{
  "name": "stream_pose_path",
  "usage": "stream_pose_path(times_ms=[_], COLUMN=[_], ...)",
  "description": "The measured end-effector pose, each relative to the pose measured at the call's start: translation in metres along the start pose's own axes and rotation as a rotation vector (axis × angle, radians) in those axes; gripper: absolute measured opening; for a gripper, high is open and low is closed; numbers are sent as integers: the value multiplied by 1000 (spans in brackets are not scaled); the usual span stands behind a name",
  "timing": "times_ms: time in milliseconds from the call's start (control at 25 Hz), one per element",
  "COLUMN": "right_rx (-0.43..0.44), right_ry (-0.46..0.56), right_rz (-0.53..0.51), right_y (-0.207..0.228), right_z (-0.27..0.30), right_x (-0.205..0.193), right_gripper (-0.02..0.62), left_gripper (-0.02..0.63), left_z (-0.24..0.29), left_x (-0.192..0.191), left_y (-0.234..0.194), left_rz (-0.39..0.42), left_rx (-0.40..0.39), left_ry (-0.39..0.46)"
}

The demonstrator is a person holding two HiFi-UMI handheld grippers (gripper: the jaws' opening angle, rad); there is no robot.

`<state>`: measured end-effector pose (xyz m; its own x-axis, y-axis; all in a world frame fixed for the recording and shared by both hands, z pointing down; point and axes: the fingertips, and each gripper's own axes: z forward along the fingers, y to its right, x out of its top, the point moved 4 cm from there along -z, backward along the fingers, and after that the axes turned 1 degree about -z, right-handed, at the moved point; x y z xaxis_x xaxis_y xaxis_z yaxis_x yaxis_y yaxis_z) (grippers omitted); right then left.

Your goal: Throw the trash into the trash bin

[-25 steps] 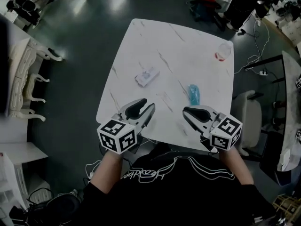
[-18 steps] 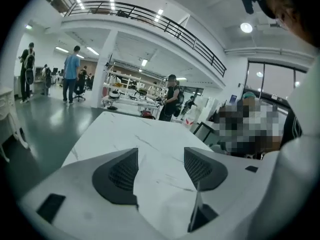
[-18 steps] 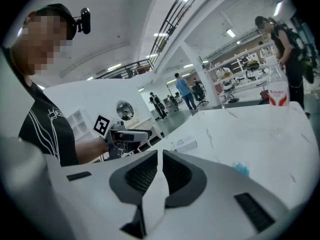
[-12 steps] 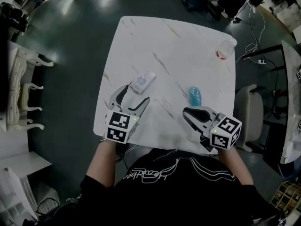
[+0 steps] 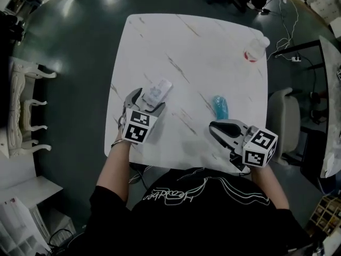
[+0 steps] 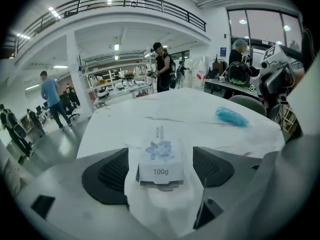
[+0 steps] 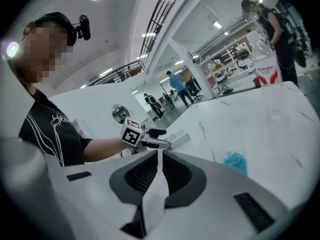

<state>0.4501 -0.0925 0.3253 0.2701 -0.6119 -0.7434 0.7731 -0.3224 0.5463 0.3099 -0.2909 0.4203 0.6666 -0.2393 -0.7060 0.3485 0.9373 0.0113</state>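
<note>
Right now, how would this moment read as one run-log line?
left tool: jaws just opened wide, white packet between them, ungripped | right tool: shut, empty, short of blue trash

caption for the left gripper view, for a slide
Left gripper, jaws just opened wide, with a white 100g packet between them on the marble table; blue wrapper beyond.

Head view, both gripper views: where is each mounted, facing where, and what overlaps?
Head view: on the person's head, steeply down at the white table; forearms, left tongs, right tongs show.
Left gripper view: rides the left tongs, looks across the table; jaws have just been opening, white packet between them, pads clear.
Right gripper view: rides the right tongs, faces the person's torso and left arm; jaws shut.
Shared: blue wrapper in all three.
</note>
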Motion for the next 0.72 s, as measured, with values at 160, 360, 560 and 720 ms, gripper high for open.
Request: stream_pose_path(times_ms=[160,360,560,720], right_rx=[-17,-25,-11,-4], right_ry=[-16,-20,-30,-38], right_rz=[12,25,35,37], right_y=[5,8,8,4], right_z=[0,-1,3,3], right_x=[-5,-6,-7,-10], right_gripper=[34,34,34,34], left_gripper=[379,379,373,327], left_z=[13,21,26,26], left_x=[-2,-10,-19,-20], left_y=[-4,-3,-1,0], left_rz=[-10,-19,-15,-14], left_rx=[-24,-38,-49,-17], left_ry=[-9,-49,-83,-75])
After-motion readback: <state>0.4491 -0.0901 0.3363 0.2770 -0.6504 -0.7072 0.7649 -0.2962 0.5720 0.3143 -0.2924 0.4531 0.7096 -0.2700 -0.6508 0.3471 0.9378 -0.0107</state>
